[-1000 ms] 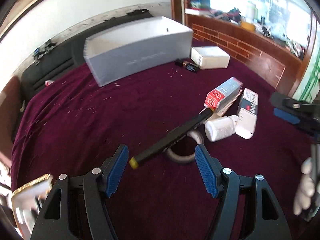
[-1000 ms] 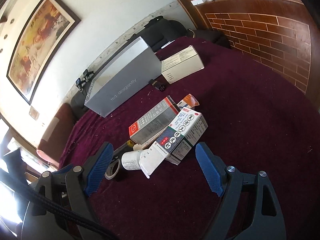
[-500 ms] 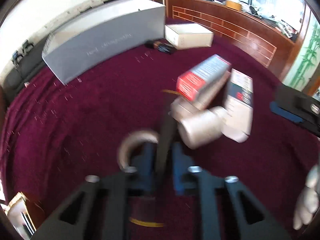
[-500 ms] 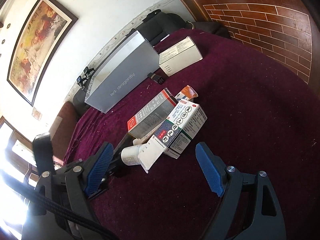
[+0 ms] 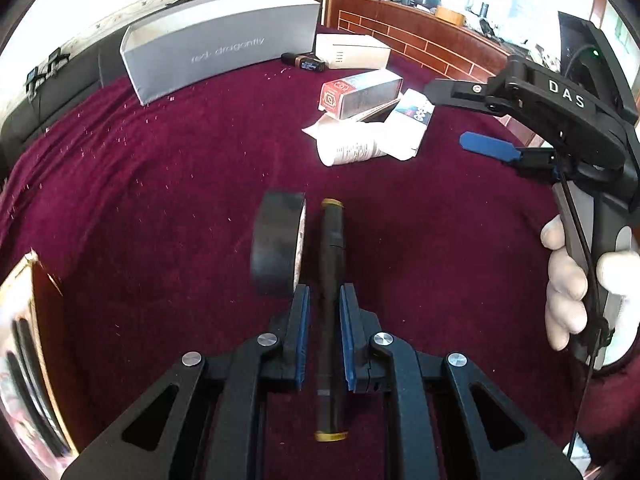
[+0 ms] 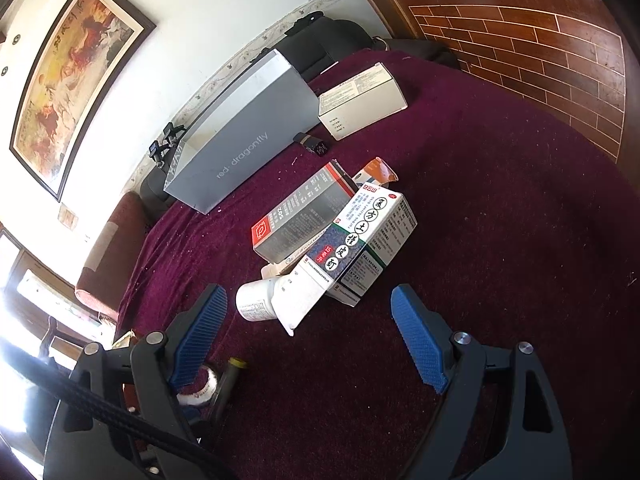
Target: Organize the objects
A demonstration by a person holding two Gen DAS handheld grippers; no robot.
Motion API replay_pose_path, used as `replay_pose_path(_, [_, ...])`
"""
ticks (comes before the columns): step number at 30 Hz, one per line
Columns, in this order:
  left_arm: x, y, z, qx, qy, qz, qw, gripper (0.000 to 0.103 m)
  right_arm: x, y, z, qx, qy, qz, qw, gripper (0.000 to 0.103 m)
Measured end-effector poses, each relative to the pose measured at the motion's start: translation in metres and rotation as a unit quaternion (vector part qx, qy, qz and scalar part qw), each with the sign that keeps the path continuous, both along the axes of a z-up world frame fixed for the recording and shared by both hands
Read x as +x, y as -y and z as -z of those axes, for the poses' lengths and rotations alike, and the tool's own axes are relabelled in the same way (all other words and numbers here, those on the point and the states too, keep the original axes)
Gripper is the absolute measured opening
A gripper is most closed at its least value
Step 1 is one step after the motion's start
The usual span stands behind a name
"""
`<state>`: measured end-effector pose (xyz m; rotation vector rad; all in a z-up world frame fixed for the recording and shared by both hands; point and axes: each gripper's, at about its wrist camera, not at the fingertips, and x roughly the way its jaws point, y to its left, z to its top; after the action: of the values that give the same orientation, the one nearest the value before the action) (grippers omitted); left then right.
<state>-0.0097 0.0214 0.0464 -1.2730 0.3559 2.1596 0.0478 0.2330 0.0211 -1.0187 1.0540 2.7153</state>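
Observation:
My left gripper is shut on a black pen with gold ends, which points straight ahead between the blue pads. A black tape roll stands on edge just left of the pen, by the left fingertip. My right gripper is open over the maroon cloth, short of a white bottle and a medicine box with Chinese characters. A red-and-grey carton lies behind them. In the left wrist view the right gripper hovers beside that pile, held by a gloved hand.
A long grey box stands at the back of the maroon table, with a white box and a small black object beside it. A brick-patterned wooden counter borders the far side. A gold-edged frame sits at the left.
My left gripper closed on the black pen and drew it out from under the cartons. The tape roll, flat before, now stands on edge. The right gripper stayed put, open.

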Motion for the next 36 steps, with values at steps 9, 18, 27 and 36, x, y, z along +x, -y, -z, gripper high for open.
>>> replay_pose_path(9, [0.002, 0.004, 0.002, 0.035, 0.016, -0.026, 0.9989, 0.013, 0.0, 0.001, 0.002, 0.008, 0.007, 0.002, 1.0, 0.085])
replay_pose_path(18, [-0.009, 0.017, -0.009, 0.046, -0.01, -0.049, 0.9977, 0.019, 0.0, 0.002, 0.003, 0.007, 0.009, -0.003, 1.0, 0.085])
replay_pose_path(27, [-0.015, 0.026, -0.026, 0.043, -0.052, -0.045, 0.9967, 0.028, 0.0, 0.004, 0.004, 0.004, 0.016, -0.004, 1.0, 0.085])
replay_pose_path(36, [-0.037, 0.061, -0.034, 0.141, -0.015, -0.097, 0.9852, 0.052, 0.001, 0.006, 0.007, -0.002, 0.023, -0.006, 1.0, 0.085])
